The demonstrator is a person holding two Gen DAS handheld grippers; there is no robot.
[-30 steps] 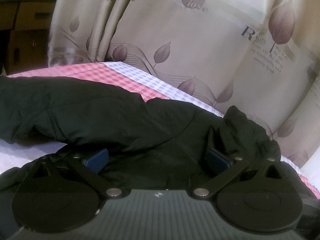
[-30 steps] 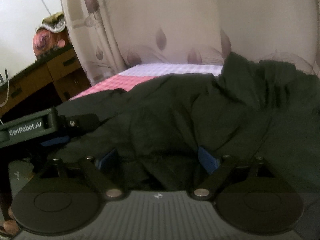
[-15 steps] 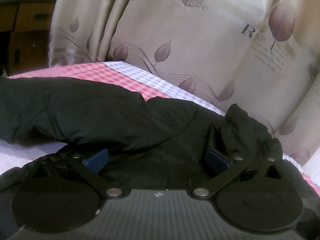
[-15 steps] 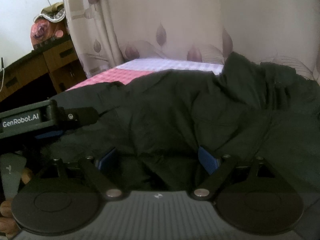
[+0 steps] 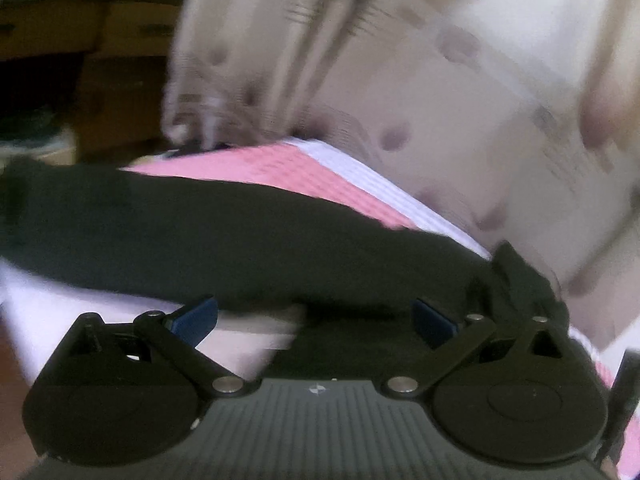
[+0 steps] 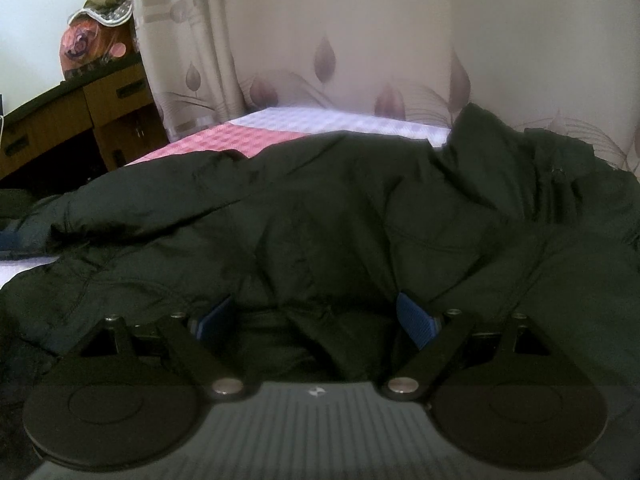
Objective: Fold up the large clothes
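Observation:
A large black jacket point(image 6: 340, 208) lies crumpled across the bed, its collar end bunched at the far right. In the blurred left wrist view one black sleeve point(image 5: 200, 236) stretches leftward over the sheet. My left gripper point(image 5: 316, 320) is open just in front of that sleeve's near edge; white sheet and a dark fold show between its blue pads point(image 5: 196, 318). My right gripper point(image 6: 316, 316) is open low over the jacket's body. Loose black folds lie between its blue pads point(image 6: 414, 316) without being pinched.
The bed's pink-and-white checked sheet point(image 6: 280, 128) runs back to a beige leaf-print curtain point(image 6: 340, 40). A wooden desk with drawers point(image 6: 108, 116) stands at the far left and carries a patterned bag point(image 6: 96, 40). In the left wrist view the same sheet point(image 5: 280, 168) and curtain point(image 5: 440, 100) are blurred.
My left gripper has swung quickly away to the left and up, off the jacket's body, so white sheet now shows under it. Its body has left the right wrist view. The right gripper stayed put.

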